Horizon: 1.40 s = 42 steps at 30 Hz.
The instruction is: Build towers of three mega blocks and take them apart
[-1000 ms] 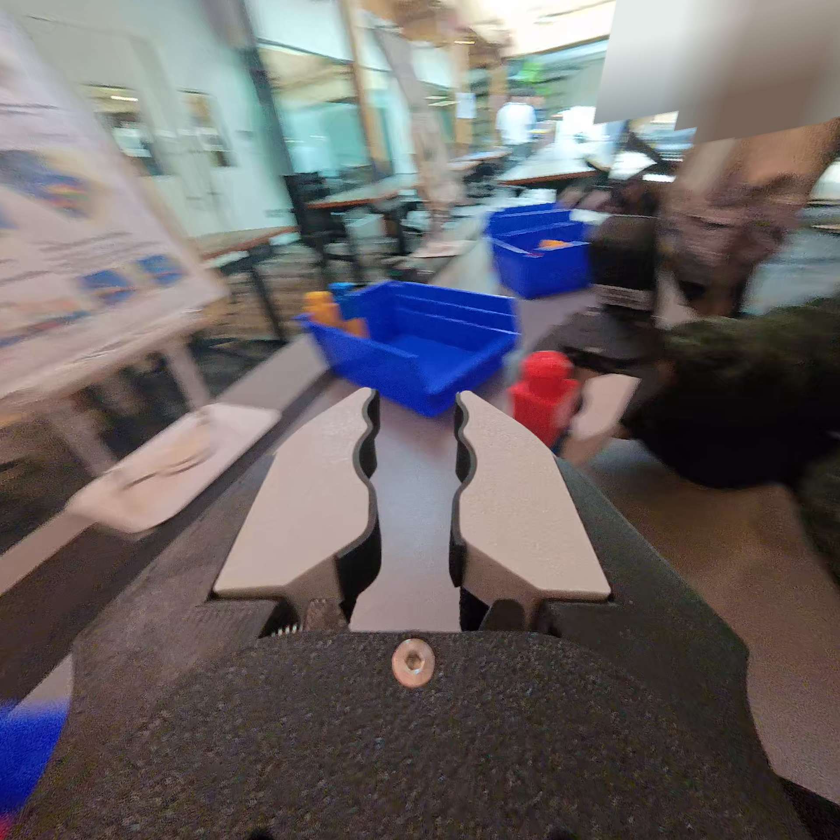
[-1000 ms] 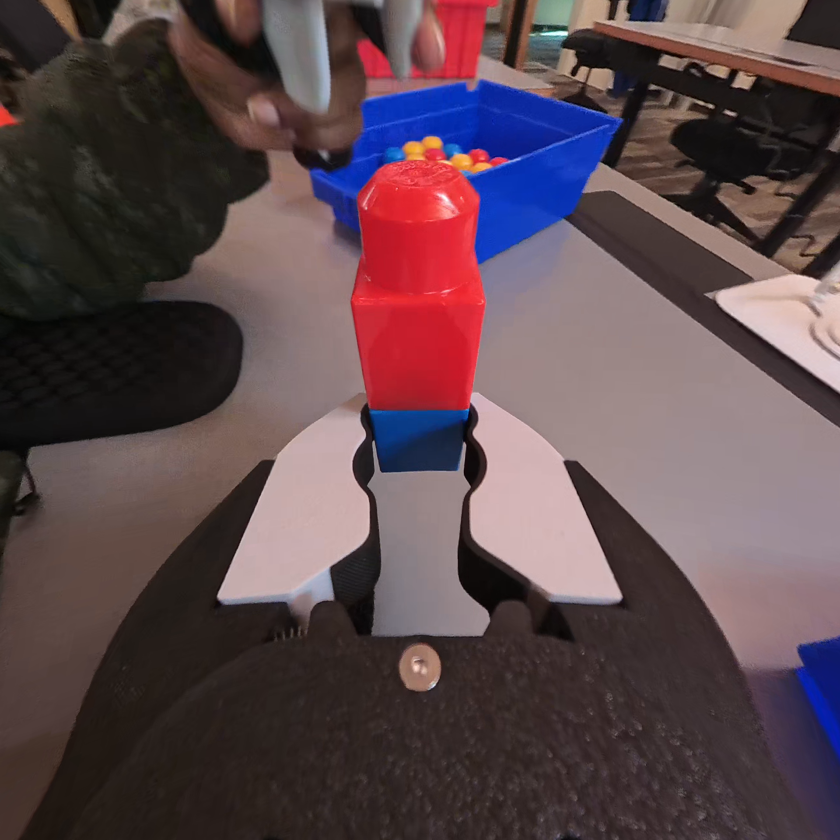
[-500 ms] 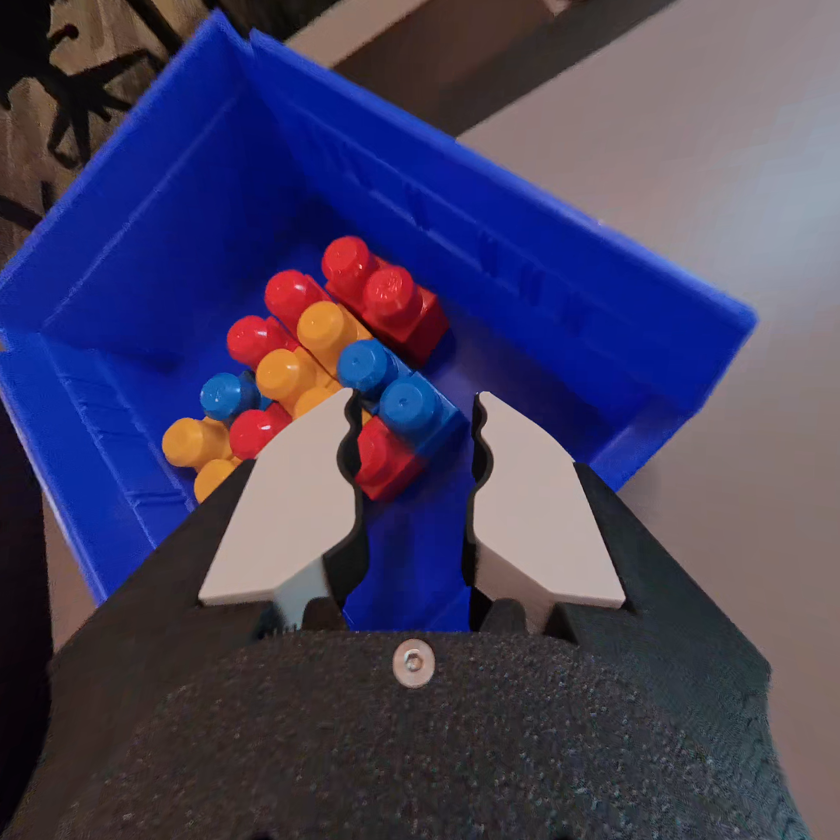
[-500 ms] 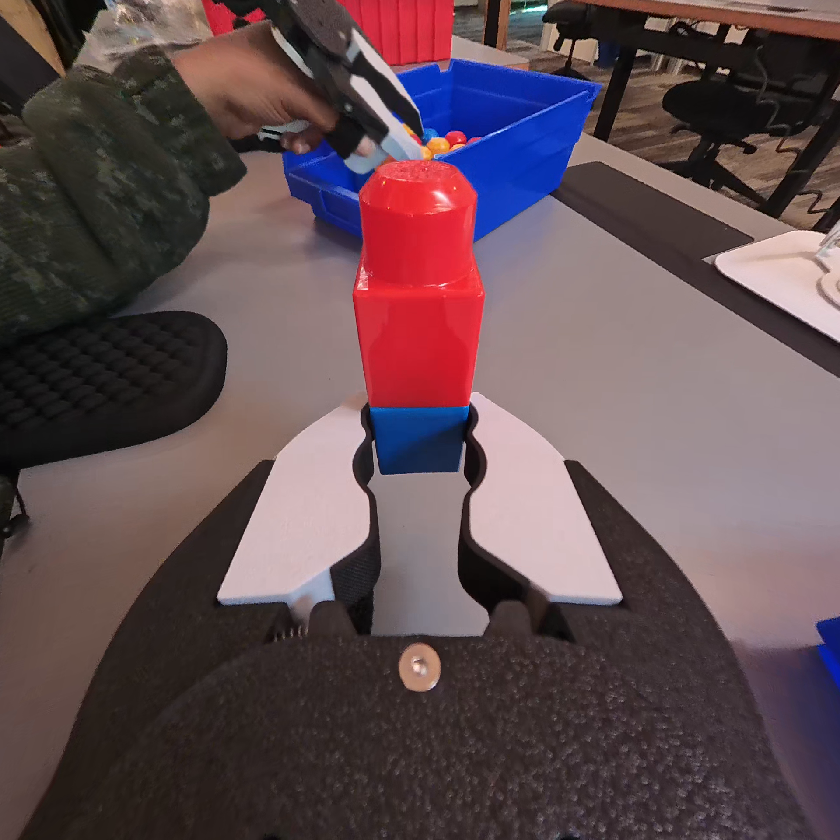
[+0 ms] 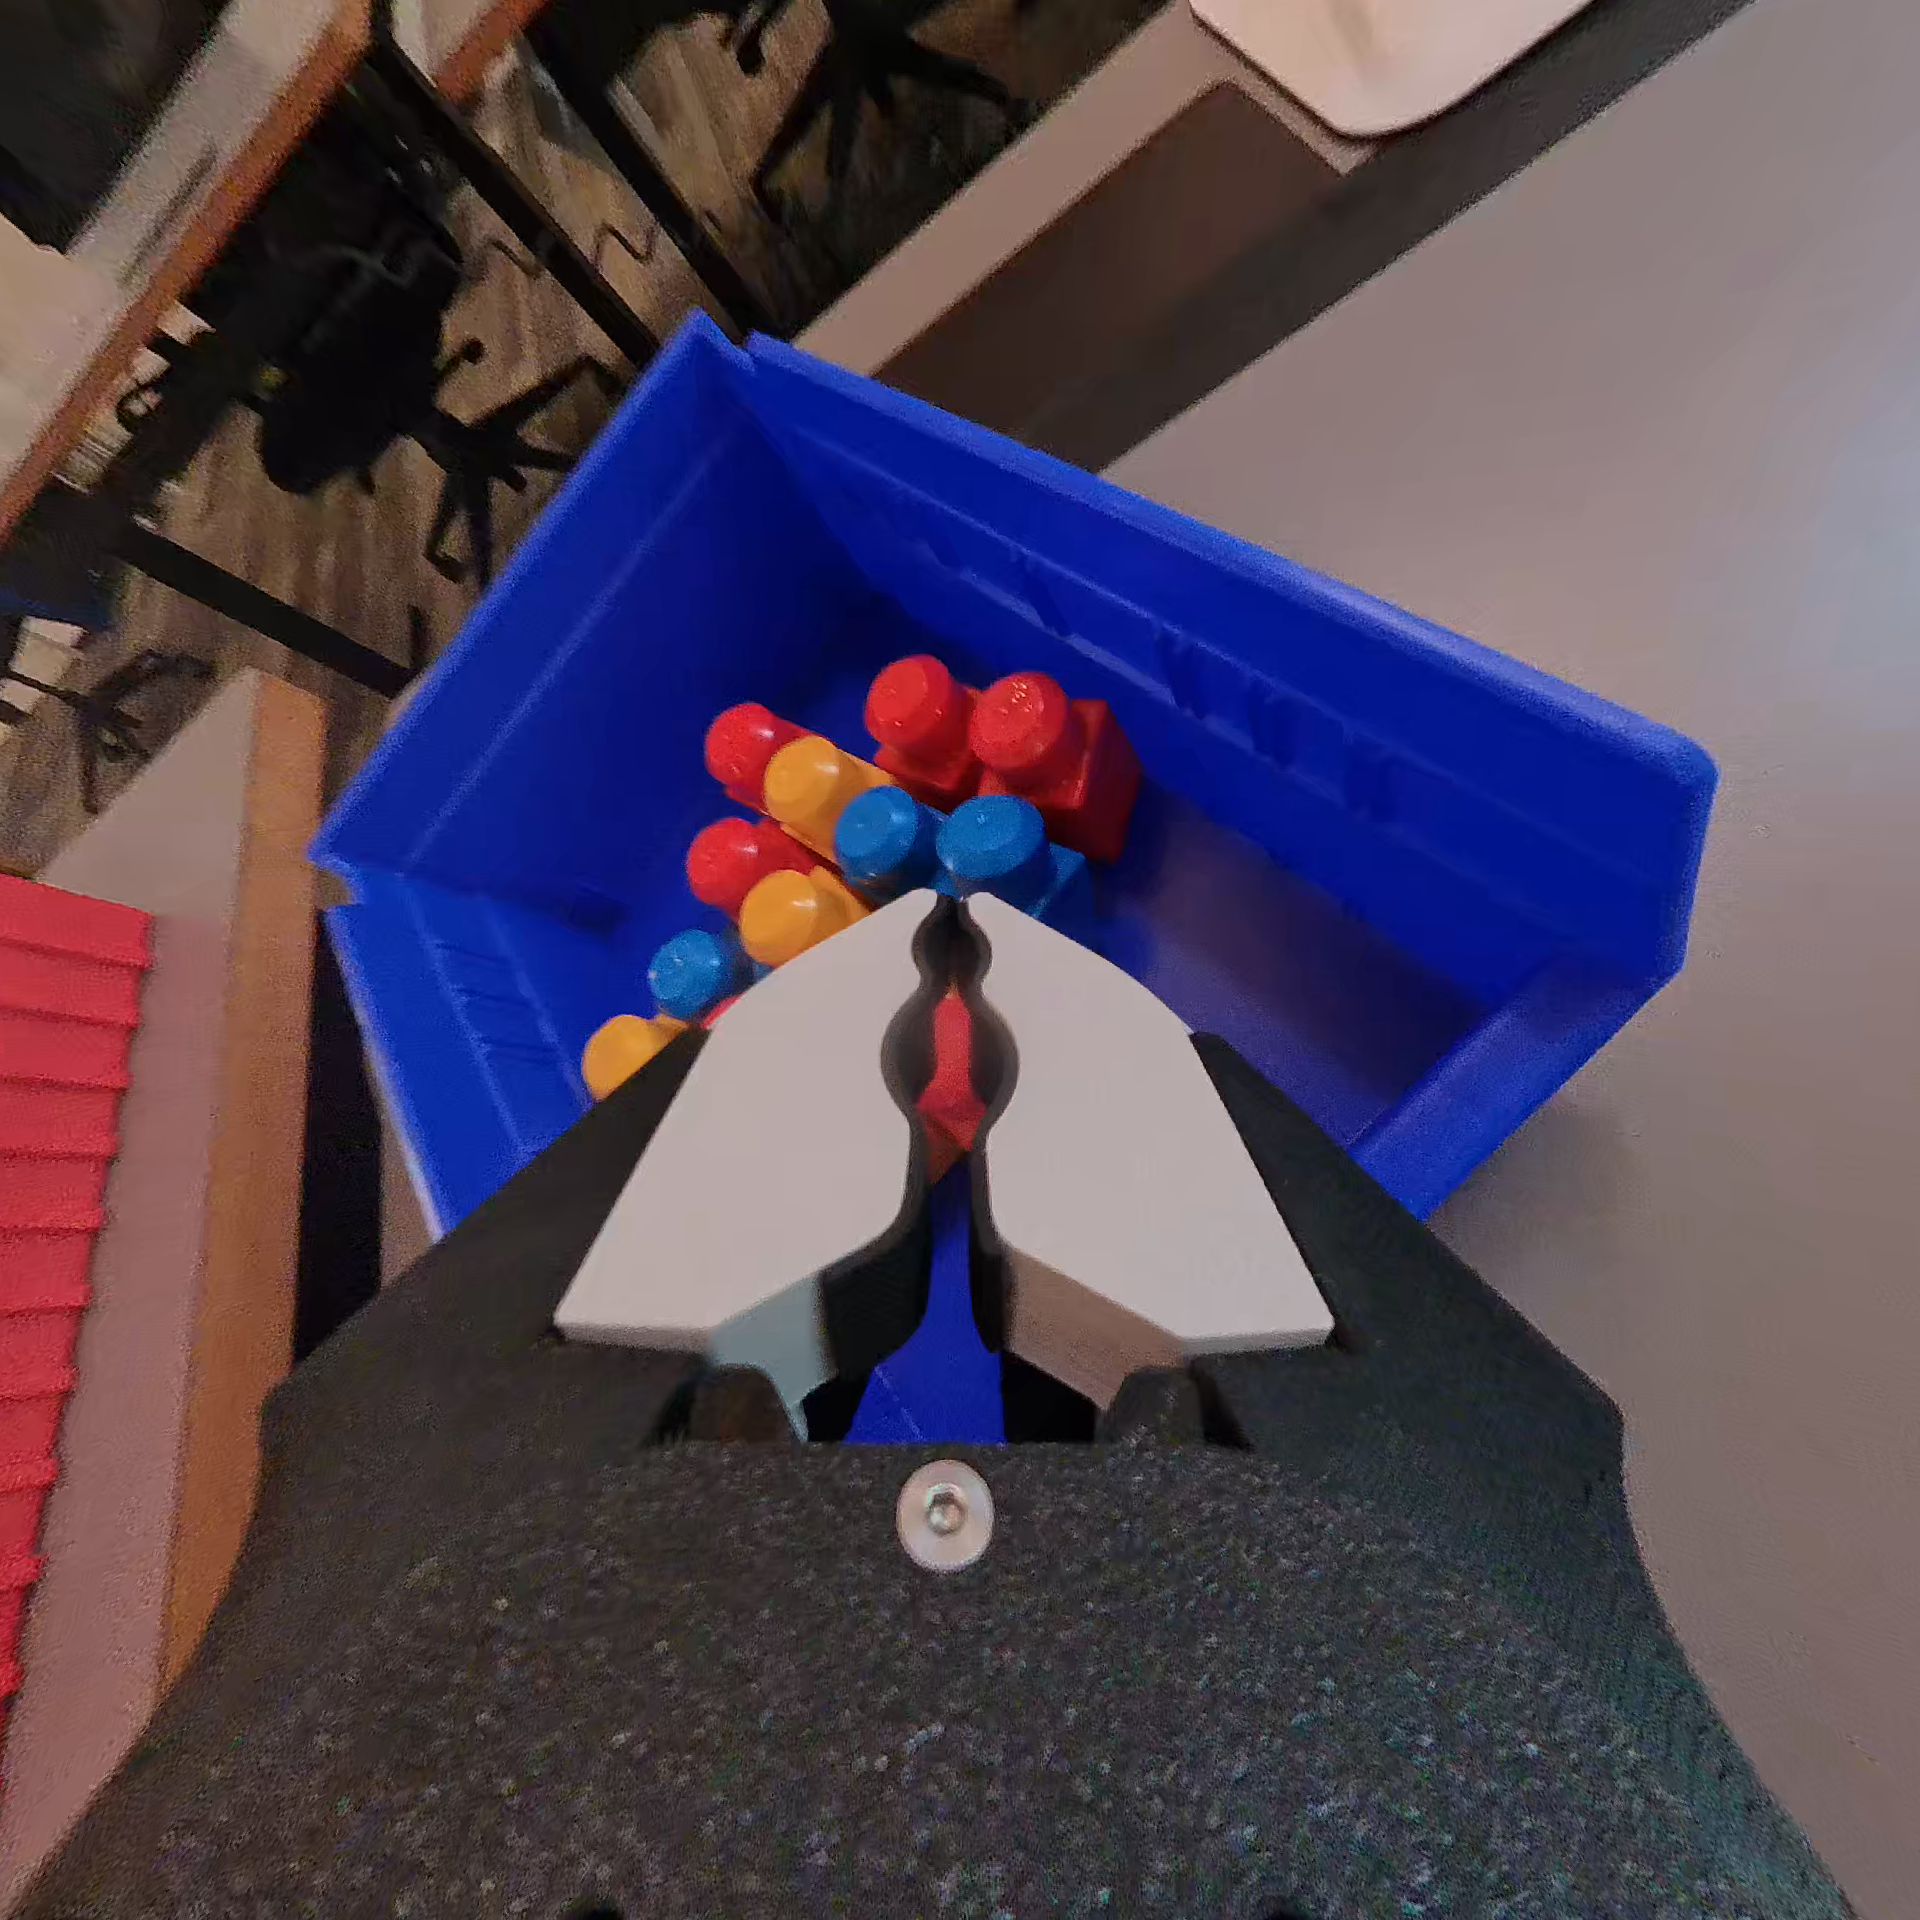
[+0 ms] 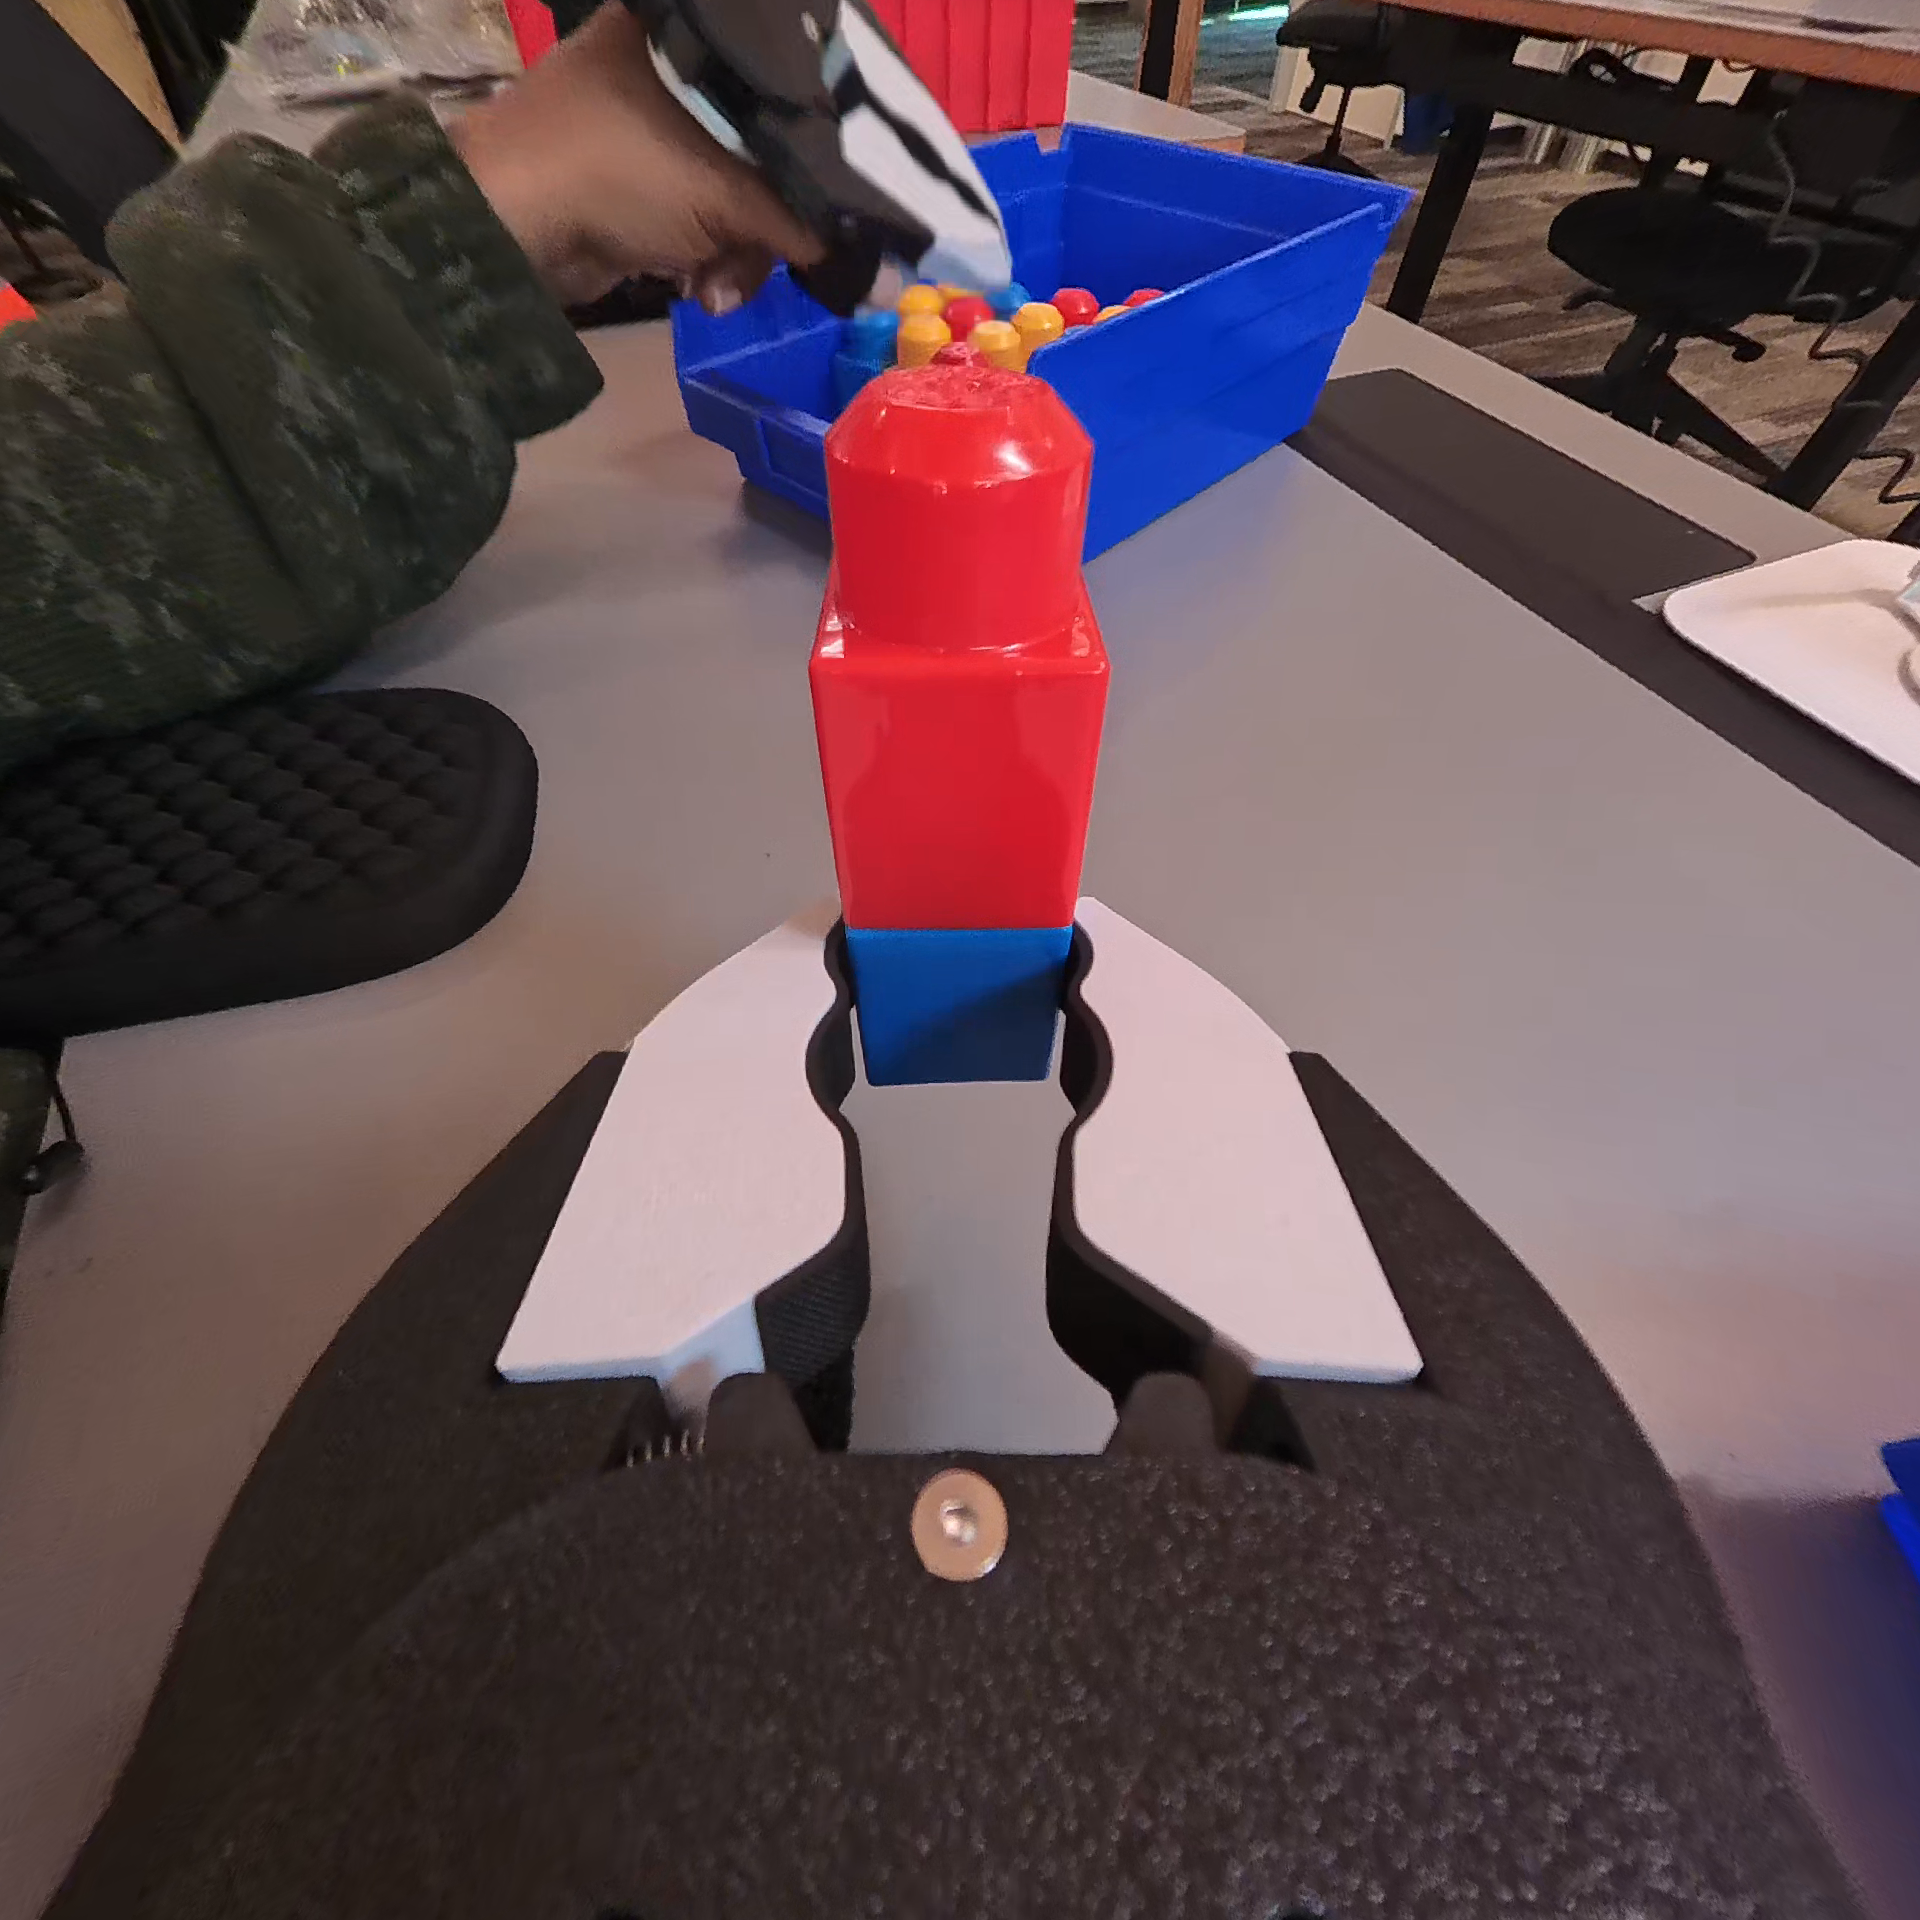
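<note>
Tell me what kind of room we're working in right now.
Probably an open office or lab workspace: a grey work table, wheeled office chairs at other desks behind, and a blue parts bin of blocks.

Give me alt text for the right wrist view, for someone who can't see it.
The right tongs grip the blue block at the base of a two-block stack, a red block on top, upright over a grey table. Behind, the left tongs reach into a blue bin of coloured blocks.
</note>
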{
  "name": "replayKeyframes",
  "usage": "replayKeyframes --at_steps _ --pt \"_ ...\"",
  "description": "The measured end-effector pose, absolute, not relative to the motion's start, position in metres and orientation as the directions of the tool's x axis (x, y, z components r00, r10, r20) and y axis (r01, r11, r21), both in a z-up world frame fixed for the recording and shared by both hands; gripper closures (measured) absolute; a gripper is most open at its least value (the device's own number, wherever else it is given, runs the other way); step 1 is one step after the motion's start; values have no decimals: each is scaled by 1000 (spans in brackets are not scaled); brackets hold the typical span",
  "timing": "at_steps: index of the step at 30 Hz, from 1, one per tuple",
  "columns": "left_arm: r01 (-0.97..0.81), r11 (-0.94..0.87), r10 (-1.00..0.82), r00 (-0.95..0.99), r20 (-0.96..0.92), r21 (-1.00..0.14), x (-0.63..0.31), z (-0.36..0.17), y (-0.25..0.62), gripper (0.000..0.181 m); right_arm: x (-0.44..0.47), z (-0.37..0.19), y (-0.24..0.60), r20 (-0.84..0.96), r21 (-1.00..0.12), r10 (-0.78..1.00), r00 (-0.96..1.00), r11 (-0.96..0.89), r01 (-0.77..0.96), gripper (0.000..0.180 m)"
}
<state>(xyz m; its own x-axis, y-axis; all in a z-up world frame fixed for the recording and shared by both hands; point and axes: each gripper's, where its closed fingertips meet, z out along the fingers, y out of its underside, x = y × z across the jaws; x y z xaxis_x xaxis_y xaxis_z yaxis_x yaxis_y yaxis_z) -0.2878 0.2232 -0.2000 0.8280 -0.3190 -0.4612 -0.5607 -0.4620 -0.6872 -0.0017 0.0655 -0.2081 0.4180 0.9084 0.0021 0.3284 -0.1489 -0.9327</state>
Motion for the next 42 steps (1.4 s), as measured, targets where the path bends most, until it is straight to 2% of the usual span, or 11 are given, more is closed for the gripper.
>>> replayKeyframes --at_steps 3,11,15,21,23,26,30,33,35,38,42 --pt "-581 -431 -342 814 -471 -691 -285 -193 220 180 -4 -212 65 -1 -928 911 411 -154 338 143" --pt "-599 -518 -376 801 -466 -611 -291 -229 238 146 -6 -216 64 -17 -925 914 405 -168 342 143" --pt "-686 -577 -449 720 -529 -443 -302 -241 249 133 -6 -220 63 -27 -918 918 395 -180 355 143" --pt "-782 -603 -642 592 -487 -156 -307 -268 248 137 -6 -224 61 -45 -910 925 377 -194 367 143" --pt "-805 -579 -658 556 -507 -132 -306 -268 251 138 -5 -227 61 -55 -906 927 372 -203 371 143" --pt "-812 -558 -640 554 -532 -174 -302 -258 251 145 -4 -227 61 -50 -906 927 372 -200 374 143" --pt "-813 -496 -568 569 -594 -305 -294 -228 246 145 -4 -227 61 -48 -906 926 375 -199 374 143" --pt "-786 -391 -542 617 -570 -479 -268 -191 229 145 -4 -230 62 -29 -901 923 385 -191 390 143" --pt "-732 -251 -630 620 -467 -634 -226 -165 204 145 -3 -233 64 -3 -892 919 394 -181 415 143" --pt "-613 -47 -862 424 -278 -788 -152 -143 141 146 -1 -245 63 63 -848 921 383 -153 507 143" --pt "-593 148 -966 85 -244 -792 -94 -156 73 146 2 -262 61 237 -741 908 344 -60 669 143"
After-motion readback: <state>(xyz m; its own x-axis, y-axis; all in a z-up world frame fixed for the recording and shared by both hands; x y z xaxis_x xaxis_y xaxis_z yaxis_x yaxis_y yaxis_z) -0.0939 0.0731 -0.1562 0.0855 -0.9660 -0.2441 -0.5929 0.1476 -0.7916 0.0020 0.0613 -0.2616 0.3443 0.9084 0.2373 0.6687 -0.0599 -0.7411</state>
